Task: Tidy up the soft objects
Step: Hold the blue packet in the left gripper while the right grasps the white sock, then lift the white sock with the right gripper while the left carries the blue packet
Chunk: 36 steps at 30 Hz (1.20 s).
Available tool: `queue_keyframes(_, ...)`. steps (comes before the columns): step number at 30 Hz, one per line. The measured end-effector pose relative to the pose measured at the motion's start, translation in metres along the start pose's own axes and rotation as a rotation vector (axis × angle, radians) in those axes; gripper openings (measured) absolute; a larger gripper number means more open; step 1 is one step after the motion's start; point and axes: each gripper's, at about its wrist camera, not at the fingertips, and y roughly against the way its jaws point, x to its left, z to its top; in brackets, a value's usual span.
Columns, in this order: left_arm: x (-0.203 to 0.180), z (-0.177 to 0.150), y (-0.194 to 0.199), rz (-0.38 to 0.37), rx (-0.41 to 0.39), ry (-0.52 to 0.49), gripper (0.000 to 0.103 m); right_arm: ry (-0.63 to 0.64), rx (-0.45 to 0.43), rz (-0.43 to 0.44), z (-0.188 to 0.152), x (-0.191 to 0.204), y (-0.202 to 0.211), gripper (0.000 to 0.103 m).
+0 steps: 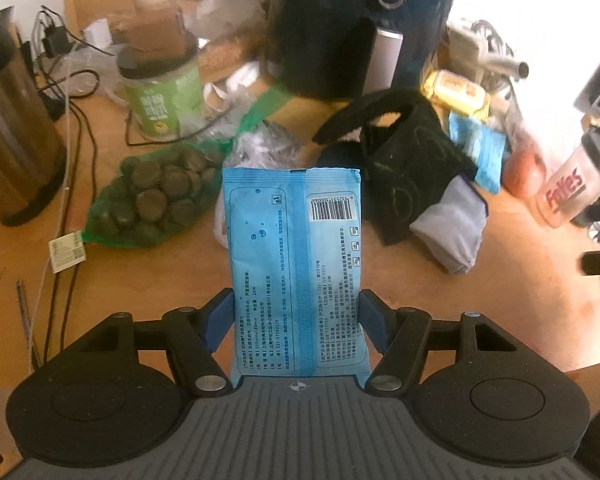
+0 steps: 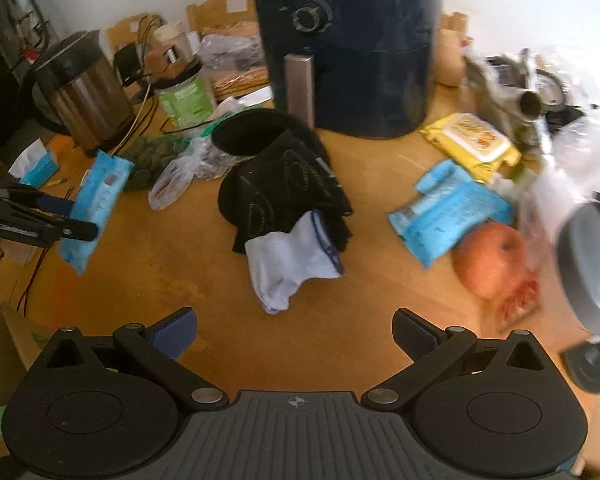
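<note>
My left gripper (image 1: 296, 320) is shut on a blue wet-wipe pack (image 1: 296, 256) and holds it above the wooden table; the same pack (image 2: 94, 204) and left gripper (image 2: 66, 216) show at the left of the right wrist view. My right gripper (image 2: 294, 336) is open and empty above the table. Ahead of it lie a light grey sock (image 2: 288, 264) and a black fabric pile (image 2: 284, 184). These also show in the left wrist view: the sock (image 1: 452, 224) and the black pile (image 1: 400, 152). A second blue pack (image 2: 448, 212) and a yellow wipe pack (image 2: 472, 140) lie to the right.
A dark air fryer (image 2: 348, 40) stands at the back. A steel kettle (image 2: 84, 92), green jar (image 2: 184, 96), cables and a green net bag of dark round items (image 1: 156, 200) crowd the left. An apple (image 2: 492, 260) and a shaker bottle (image 1: 576, 184) sit at the right.
</note>
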Motion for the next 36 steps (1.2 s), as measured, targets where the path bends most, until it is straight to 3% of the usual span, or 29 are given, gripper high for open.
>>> queue_keyframes(7,0.006,-0.009,0.031,-0.011,-0.044,0.05,0.065,0.036,0.016,0.038,0.012,0.006,-0.044,0.103)
queue_keyframes(17,0.007,-0.02,0.062,-0.034,-0.078,0.098,0.065,0.223,0.035,-0.028,0.016,0.024,-0.102,0.102)
queue_keyframes(23,0.009,-0.026,0.072,-0.042,-0.085,0.116,0.065,0.33,0.042,-0.081,0.014,0.038,-0.124,0.093)
queue_keyframes(26,0.009,-0.029,0.074,-0.047,-0.085,0.119,0.065,0.347,0.046,-0.118,0.013,0.038,-0.133,0.076)
queue_keyframes(30,0.01,-0.031,0.077,-0.049,-0.082,0.116,0.065,0.353,0.047,-0.098,0.013,0.038,-0.133,0.06)
queue_keyframes(36,0.01,-0.031,0.079,-0.053,-0.084,0.112,0.065,0.362,0.032,-0.076,0.012,0.041,-0.124,0.055)
